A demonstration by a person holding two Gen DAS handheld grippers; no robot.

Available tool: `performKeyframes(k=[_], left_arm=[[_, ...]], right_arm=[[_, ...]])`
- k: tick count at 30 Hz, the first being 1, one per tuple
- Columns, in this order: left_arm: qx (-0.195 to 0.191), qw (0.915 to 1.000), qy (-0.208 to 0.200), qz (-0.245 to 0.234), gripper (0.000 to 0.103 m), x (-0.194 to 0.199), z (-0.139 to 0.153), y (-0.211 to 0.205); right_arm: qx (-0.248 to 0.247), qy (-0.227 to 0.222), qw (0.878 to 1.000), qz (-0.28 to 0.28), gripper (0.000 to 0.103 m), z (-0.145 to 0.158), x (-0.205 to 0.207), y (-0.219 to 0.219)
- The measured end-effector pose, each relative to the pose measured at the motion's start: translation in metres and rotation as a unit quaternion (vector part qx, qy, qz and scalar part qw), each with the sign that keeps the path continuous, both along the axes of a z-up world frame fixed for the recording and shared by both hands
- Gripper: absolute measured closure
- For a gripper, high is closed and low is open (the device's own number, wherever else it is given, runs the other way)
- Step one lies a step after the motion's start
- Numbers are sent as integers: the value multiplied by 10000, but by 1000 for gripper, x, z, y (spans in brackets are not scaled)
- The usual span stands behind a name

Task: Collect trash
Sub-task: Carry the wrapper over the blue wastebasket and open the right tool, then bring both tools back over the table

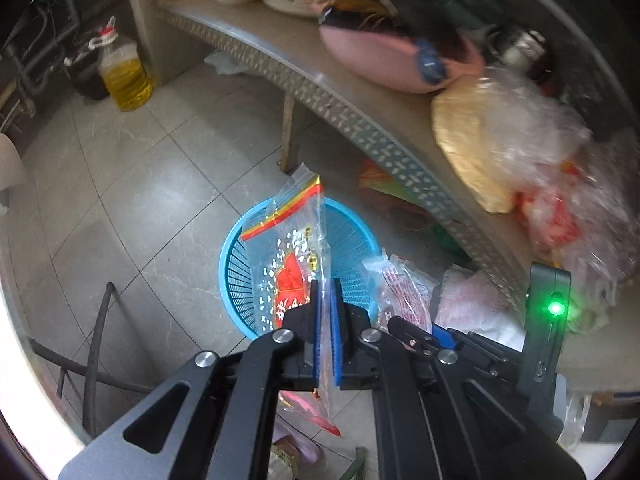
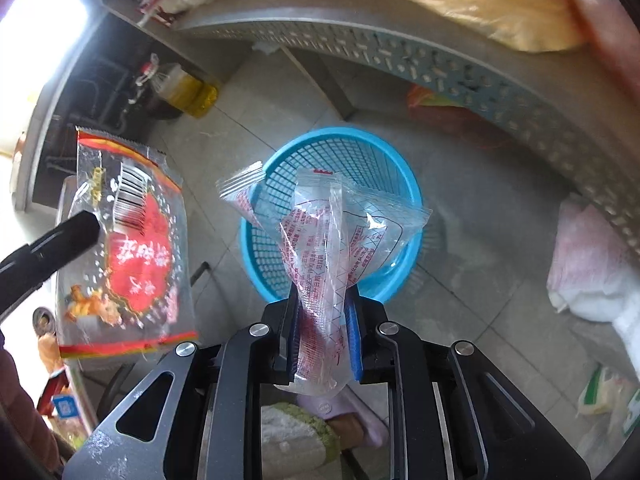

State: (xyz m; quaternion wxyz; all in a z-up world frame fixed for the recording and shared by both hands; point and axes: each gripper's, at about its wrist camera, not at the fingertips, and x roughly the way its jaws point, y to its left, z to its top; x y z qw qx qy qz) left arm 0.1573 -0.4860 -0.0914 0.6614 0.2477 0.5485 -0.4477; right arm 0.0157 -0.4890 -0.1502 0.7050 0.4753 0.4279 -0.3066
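L wrist view: we centre over the blue basket (image 1: 300, 264) w/ the left gripper (image 1: 326, 292) before letting go; it's clamped nearly closed on the red-print wrapper (image 1: 292, 256). R wrist view: same for the right gripper (image 2: 324, 312), pinching a clear wrapper (image 2: 332, 240) above the basket.

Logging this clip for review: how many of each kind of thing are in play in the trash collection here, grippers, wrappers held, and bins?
Hand-held grippers: 2, the left hand-held gripper and the right hand-held gripper
Wrappers held: 2, the red-printed wrapper and the clear wrapper with red text
Bins: 1, the blue basket on the floor
Total: 5
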Motion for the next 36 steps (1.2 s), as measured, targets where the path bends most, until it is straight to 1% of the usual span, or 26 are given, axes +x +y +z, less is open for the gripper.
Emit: performKeyframes(k=[1, 2, 3, 4, 6, 7, 9, 12, 19, 22, 24, 26, 27, 29, 30, 31, 32, 34, 36], left_arm=[[71, 10000, -40, 13, 90, 4, -7, -3], [196, 9997, -95, 62, 73, 9, -15, -7], [293, 9994, -138, 141, 56, 12, -21, -10], [326, 9991, -165, 236, 53, 16, -24, -11], [291, 9989, -113, 351, 50, 24, -25, -9], [266, 9989, -61, 379, 49, 26, -24, -6], [177, 9990, -37, 405, 45, 29, -17, 2], [-4, 9991, -163, 380, 42, 31, -2, 11], [-410, 9972, -258, 566, 41, 30, 42, 39], [-582, 9960, -374, 559, 37, 23, 65, 56], [-747, 9944, -502, 548, 34, 16, 83, 72], [-943, 9921, -617, 549, 32, 9, 99, 89], [-1110, 9905, -605, 538, 30, 6, 107, 100], [-1387, 9873, -473, 611, 26, 3, 120, 122], [-1533, 9850, -390, 688, 25, 3, 126, 134], [-1667, 9823, -346, 782, 24, 1, 132, 146], [-1759, 9803, -344, 835, 20, -1, 136, 155], [-1934, 9759, -389, 934, 18, -6, 147, 175], [-2022, 9730, -443, 1023, 16, -11, 155, 193]], right_arm=[[-18, 10, 10000, -26, 74, -7, 7, -5], [-31, 44, 10000, -16, 63, -15, 13, -8], [-32, 109, 9999, -5, 59, -25, 19, -11], [-28, 193, 9998, -9, 54, -32, 24, -13], [22, 382, 9993, -57, 53, -45, 29, -17], [64, 398, 9991, -99, 53, -47, 27, -16], [126, 327, 9992, -182, 52, -49, 23, -13], [38, 202, 9996, -201, 50, -45, 16, -5], [-72, -77, 9997, -200, 49, -31, 3, 1], [-169, -203, 9996, -97, 48, -18, 2, 12], [-344, -172, 9993, 23, 47, -4, 3, 22], [-525, -155, 9984, 121, 42, 10, 4, 32], [-653, -138, 9976, 168, 40, 19, 5, 39], [-969, -85, 9949, 279, 32, 38, 7, 50], [-1109, -60, 9933, 325, 30, 46, 8, 56], [-1259, -25, 9913, 382, 26, 54, 9, 62], [-1403, 13, 9891, 439, 23, 63, 10, 67], [-1665, 80, 9844, 565, 19, 78, 13, 76], [-1893, 135, 9795, 671, 14, 92, 14, 85]])
